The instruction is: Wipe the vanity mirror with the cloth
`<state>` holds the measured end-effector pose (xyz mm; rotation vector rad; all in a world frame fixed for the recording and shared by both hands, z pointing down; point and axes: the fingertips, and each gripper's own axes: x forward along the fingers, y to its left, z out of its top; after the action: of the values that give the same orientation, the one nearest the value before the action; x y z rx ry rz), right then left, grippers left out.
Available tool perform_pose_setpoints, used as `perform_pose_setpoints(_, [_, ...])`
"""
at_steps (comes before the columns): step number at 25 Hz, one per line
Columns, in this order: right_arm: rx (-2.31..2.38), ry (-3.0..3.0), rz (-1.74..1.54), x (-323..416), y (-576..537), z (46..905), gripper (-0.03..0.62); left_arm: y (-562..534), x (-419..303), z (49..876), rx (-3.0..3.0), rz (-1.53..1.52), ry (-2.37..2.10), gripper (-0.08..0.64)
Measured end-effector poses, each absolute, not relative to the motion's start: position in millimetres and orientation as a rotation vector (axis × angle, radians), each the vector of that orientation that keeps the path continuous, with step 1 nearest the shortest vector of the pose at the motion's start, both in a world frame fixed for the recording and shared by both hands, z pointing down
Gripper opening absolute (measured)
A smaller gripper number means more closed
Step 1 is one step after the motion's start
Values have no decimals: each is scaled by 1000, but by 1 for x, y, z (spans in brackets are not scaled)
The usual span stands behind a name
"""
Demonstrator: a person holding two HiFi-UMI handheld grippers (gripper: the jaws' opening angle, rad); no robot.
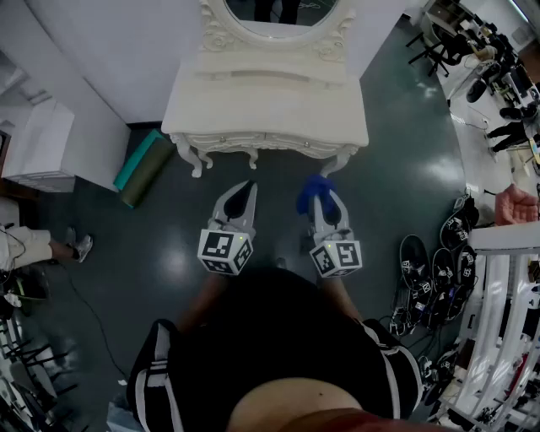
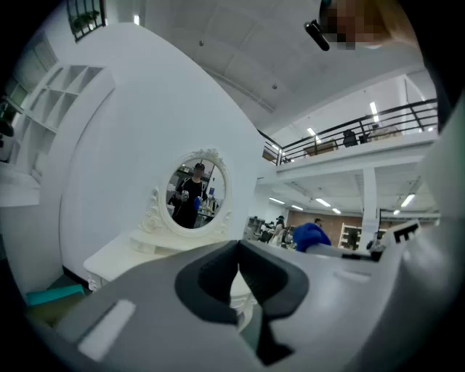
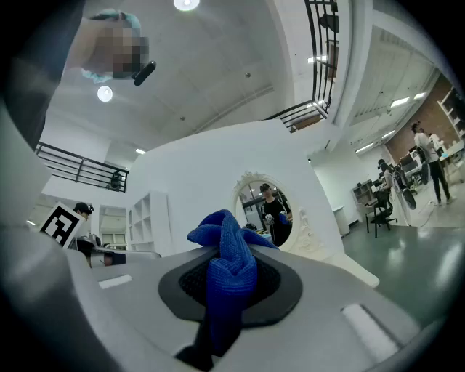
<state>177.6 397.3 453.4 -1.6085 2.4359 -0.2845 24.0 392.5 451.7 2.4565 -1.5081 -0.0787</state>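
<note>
A white vanity table (image 1: 266,105) stands against the wall ahead, its oval mirror (image 1: 283,13) at the top edge of the head view. That mirror (image 2: 196,197) also shows in the left gripper view, and the mirror (image 3: 266,211) shows in the right gripper view. My right gripper (image 1: 319,196) is shut on a blue cloth (image 1: 315,189), bunched between the jaws as the blue cloth (image 3: 229,269). My left gripper (image 1: 241,196) is shut and holds nothing, its pads (image 2: 218,276) pressed together. Both grippers hover in front of the vanity, short of its front edge.
A teal roll (image 1: 143,164) lies on the floor left of the vanity. White shelving (image 1: 38,143) stands at far left. Several shoes (image 1: 434,270) and a white rack (image 1: 498,329) sit at right. A person's foot (image 1: 80,246) is at left. Office chairs (image 1: 485,59) are at back right.
</note>
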Motion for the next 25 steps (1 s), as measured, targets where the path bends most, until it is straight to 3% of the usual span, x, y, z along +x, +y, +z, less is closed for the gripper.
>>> perform_pose_setpoints(25, [-1599, 2401, -289, 128, 393, 454, 48, 389, -34, 461, 2443, -58, -1501, 9])
